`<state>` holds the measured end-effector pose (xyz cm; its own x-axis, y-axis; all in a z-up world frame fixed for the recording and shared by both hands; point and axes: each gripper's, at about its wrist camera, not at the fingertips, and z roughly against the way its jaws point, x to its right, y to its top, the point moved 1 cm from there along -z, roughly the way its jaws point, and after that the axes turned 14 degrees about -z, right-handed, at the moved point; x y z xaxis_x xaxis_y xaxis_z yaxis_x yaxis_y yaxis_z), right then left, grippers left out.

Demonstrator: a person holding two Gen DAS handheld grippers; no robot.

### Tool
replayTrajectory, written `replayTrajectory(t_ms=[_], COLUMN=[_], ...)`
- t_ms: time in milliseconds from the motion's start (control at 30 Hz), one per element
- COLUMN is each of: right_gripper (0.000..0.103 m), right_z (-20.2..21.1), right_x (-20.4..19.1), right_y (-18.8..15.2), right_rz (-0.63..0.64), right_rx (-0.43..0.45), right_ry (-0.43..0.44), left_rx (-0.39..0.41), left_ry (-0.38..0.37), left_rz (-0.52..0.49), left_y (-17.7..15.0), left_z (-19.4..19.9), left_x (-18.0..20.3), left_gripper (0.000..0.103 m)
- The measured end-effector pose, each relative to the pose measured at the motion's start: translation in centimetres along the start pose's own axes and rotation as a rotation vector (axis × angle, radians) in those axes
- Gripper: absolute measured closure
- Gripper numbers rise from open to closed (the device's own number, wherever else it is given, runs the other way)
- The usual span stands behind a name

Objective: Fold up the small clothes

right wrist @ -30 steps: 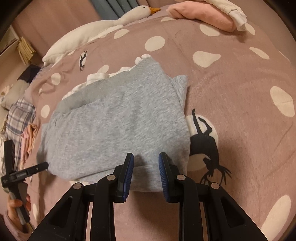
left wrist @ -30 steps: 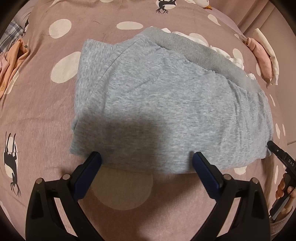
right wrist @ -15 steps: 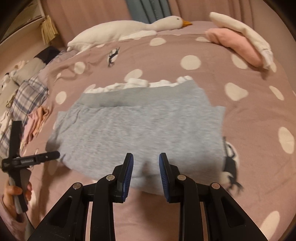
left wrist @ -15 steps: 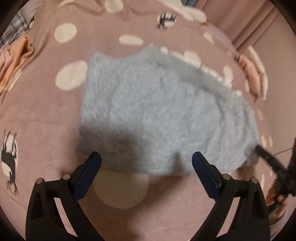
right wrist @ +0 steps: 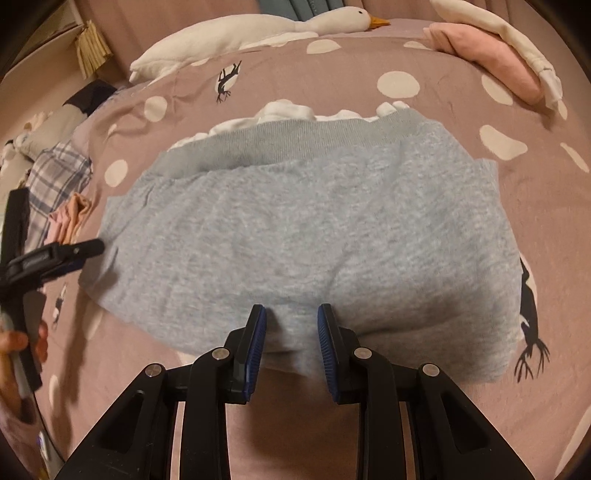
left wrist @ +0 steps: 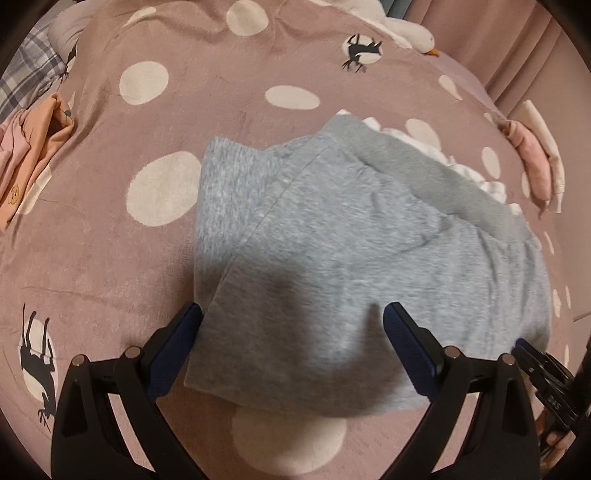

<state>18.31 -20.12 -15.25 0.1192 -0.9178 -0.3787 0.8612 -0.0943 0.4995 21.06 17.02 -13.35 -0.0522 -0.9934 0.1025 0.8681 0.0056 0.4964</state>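
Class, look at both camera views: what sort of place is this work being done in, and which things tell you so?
Most likely a bedroom, with the work done on a bed. The clues: a soft spotted bedspread as the work surface, a long plush goose by the curtains, and piles of clothes.

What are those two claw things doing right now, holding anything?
Left gripper: wide open, straddling the grey garment's edge, gripping nothing.
Right gripper: narrowly open over the garment, pinching nothing.

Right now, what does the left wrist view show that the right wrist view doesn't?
Only the left wrist view: the wide-open left gripper straddling the folded grey knit garment's near edge, and an orange top with a bear badge.
Only the right wrist view: the narrow right gripper with grey cloth between its fingers, and a plaid cloth.
Both: the garment, white goose plush, and spotted mauve blanket.
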Motion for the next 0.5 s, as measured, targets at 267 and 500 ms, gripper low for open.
replayTrajectory(t_ms=[267,500], right_gripper=[0.076,0.071], right_z=[0.2,0.0], right_x=[0.3,-0.1], right_y=[-0.1,0.0], right_rz=[-0.005,-0.003], right_rx=[-0.009,-0.013], right_ry=[0.009,0.007], left_rx=[-0.028,-0.020], left_ry=[-0.032,-0.181], left_rz=[0.036,0.113], left_y=[-0.5,-0.9], left_z=[-0.5,-0.2], left_x=[-1.2,-2.6], left_gripper=[0.004,0.004])
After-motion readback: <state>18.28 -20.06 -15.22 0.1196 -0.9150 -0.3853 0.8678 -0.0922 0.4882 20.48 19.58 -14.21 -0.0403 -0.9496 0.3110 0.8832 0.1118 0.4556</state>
